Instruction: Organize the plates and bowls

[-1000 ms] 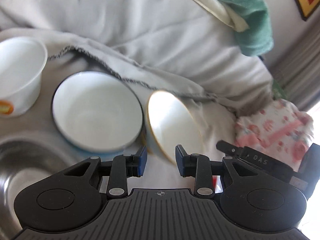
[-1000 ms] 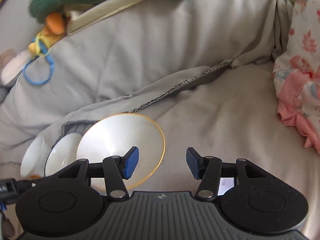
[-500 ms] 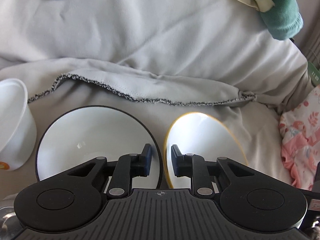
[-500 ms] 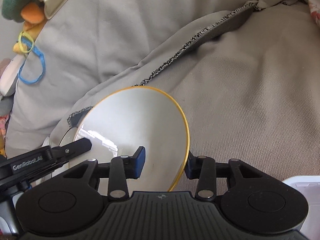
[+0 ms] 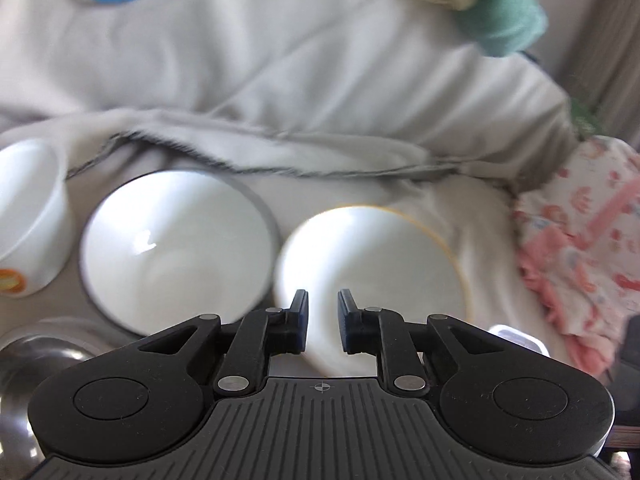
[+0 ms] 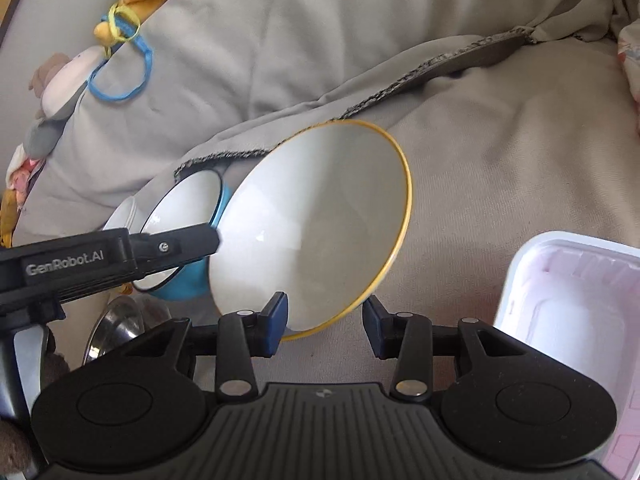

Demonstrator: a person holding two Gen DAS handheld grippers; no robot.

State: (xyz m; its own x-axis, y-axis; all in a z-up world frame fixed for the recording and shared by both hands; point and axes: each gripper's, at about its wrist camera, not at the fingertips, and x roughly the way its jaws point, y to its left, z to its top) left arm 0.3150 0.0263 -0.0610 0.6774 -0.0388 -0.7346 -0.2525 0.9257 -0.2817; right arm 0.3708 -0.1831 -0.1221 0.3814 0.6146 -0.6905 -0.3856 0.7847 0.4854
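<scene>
Yellow-rimmed bowl: white inside, tipped up on its side on the grey cover, mouth facing the right wrist camera. Its lower rim sits between the jaws of the right tongs. One blue pad lies inside the bowl and the other against the outer wall, so these tongs are clenched on the rim.

The left tongs reach the same bowl from its opposite side. In the right wrist view one black finger ends at the bowl's left edge. In the left wrist view the jaws have just been closing and stand narrow, with the white of the bowl filling the gap. Whether the pads press on it cannot be told.

Just beside the bowl, on its left, stands a blue bowl with a dark rim and white interior. The two appear to touch. Beyond it stands a white cup with an orange mark low on its wall. A steel bowl lies nearer the camera, below the blue bowl.

A white plastic tray lies apart from the bowl at the right of the right wrist view. A pink floral cloth lies at the right edge of the cover, and a green cloth hangs over the grey back cushion
</scene>
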